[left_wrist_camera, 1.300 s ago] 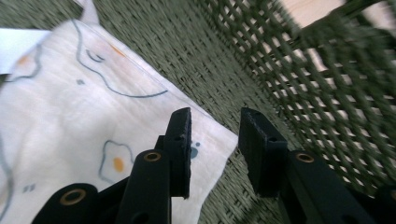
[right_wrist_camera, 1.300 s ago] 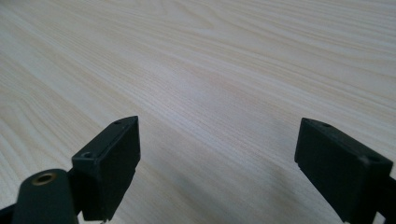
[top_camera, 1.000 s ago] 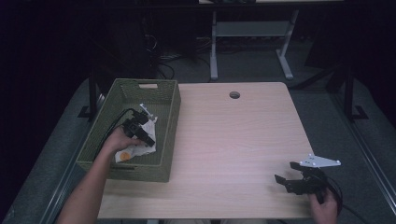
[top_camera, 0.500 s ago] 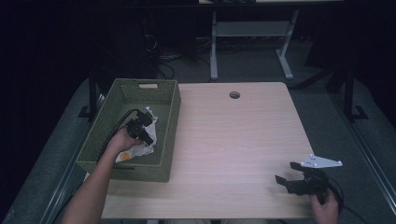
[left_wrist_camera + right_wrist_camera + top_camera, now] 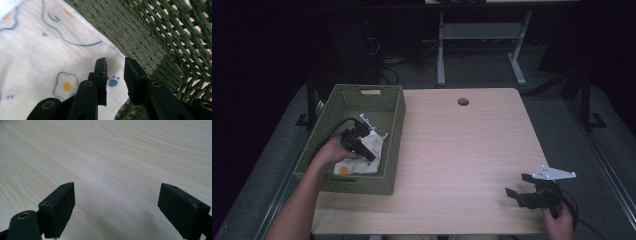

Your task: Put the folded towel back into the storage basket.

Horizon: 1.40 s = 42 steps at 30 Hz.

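A white cloth [image 5: 358,164] printed with fried eggs and paw marks lies in a green woven basket [image 5: 357,183] at the table's left. My left gripper [image 5: 370,157] reaches down into the basket, right over the cloth [image 5: 37,50] beside the basket wall [image 5: 155,42]. Its jaws [image 5: 115,67] stand a narrow gap apart with nothing between them. At the near right of the table my right gripper [image 5: 514,183] hovers low, wide open [image 5: 116,200] and holding nothing, above bare wood [image 5: 120,152].
The light wooden table [image 5: 462,150] has a round cable hole [image 5: 463,101] near its far edge. Desk legs and cables [image 5: 442,55] stand on the dark floor behind. A grey three-cornered plate [image 5: 554,174] tops the right gripper.
My left hand and gripper have shifted slightly toward the near side inside the basket. The right gripper has stayed put.
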### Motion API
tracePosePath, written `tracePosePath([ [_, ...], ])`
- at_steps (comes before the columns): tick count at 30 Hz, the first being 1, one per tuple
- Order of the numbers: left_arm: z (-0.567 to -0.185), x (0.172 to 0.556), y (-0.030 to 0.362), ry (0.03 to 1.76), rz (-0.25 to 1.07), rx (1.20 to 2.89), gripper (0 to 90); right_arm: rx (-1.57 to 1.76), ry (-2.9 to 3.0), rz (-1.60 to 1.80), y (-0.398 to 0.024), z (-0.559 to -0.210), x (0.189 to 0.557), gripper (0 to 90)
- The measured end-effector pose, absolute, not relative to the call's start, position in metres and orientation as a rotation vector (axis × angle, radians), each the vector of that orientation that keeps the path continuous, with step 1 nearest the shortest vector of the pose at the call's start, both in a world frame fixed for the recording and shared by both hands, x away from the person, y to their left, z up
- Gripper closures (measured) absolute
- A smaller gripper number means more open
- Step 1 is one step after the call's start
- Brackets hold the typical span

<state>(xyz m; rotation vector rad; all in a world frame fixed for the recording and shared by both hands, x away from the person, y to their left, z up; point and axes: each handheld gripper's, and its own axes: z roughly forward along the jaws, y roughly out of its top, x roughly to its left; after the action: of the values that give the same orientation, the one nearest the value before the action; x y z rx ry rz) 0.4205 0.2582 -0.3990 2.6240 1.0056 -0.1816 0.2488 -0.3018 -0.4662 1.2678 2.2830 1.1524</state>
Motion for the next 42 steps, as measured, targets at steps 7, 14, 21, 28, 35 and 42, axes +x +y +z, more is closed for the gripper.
tracePosePath([
  [7,-0.404,0.432,0.278,1.233,0.019,2.641,89.5,1.263,2.294,1.137,-0.300,-0.467,0.250,13.8],
  [14,-0.423,0.439,0.272,1.261,0.029,2.734,87.4,1.265,2.285,1.157,-0.300,-0.467,0.250,13.8],
  [21,-0.413,0.439,0.275,1.255,0.015,2.643,81.0,1.250,2.298,1.156,-0.299,-0.467,0.250,13.7],
  [28,-0.391,0.431,0.284,1.236,0.018,2.518,74.4,1.244,2.306,1.141,-0.297,-0.468,0.253,13.7],
  [35,-0.374,0.414,0.293,1.247,0.036,2.329,65.7,1.221,2.327,1.119,-0.291,-0.467,0.253,13.7],
  [42,-0.372,0.402,0.291,1.252,0.045,2.290,57.8,1.221,2.329,1.118,-0.292,-0.467,0.253,13.8],
])
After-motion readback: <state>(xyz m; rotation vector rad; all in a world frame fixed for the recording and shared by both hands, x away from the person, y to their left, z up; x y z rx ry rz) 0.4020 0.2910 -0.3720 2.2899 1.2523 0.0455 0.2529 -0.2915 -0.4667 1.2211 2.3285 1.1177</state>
